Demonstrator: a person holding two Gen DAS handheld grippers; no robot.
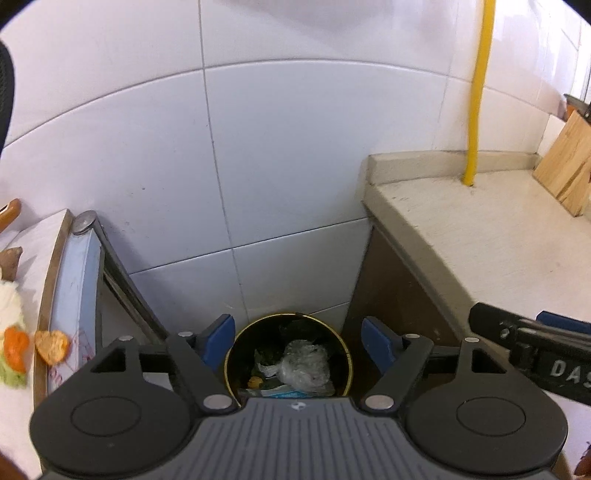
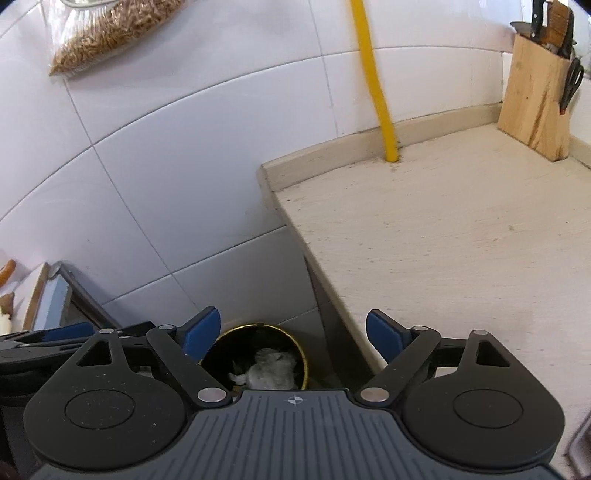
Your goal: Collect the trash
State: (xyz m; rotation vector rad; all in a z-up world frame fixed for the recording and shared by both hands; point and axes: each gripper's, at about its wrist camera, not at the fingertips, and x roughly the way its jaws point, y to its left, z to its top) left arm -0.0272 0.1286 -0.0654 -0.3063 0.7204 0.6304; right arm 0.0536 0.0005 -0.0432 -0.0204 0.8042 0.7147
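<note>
your left gripper (image 1: 298,338) hangs over the trash bin (image 1: 231,354), blue fingers (image 1: 218,341) spread wide, nothing between them. your right gripper (image 2: 293,338) sits just beside it on the right, fingers (image 2: 201,334) also spread wide and empty; its black body shows at the right edge of the left wrist view, and the left gripper's body shows at the lower left of the right wrist view.

the trash bin is a round dark can with a gold rim, down on the floor in the gap between the countertop (image 1: 480,229) and the small table (image 1: 55,258), against the white tiled wall (image 1: 258,147). inside it: a crumpled clear plastic bag (image 1: 304,365), some dark green scraps, a bit of orange, a blue-and-white wrapper at the near edge. in the right wrist view the bin (image 2: 303,363) is partly hidden behind the gripper body; the plastic bag (image 2: 271,371) still shows.

trash left out: orange peel pieces (image 1: 51,345) on the small table's near edge, more peel plus something white and green at the left edge of the frame, too cut off to tell what.

countertop is bare near you. yellow pipe (image 1: 478,92) runs down the wall into it. wooden knife block (image 2: 535,99) at its far right corner, knives and scissors in it. clear bag of brown dry stuff (image 2: 110,29) hangs on the wall top left, right wrist view.
</note>
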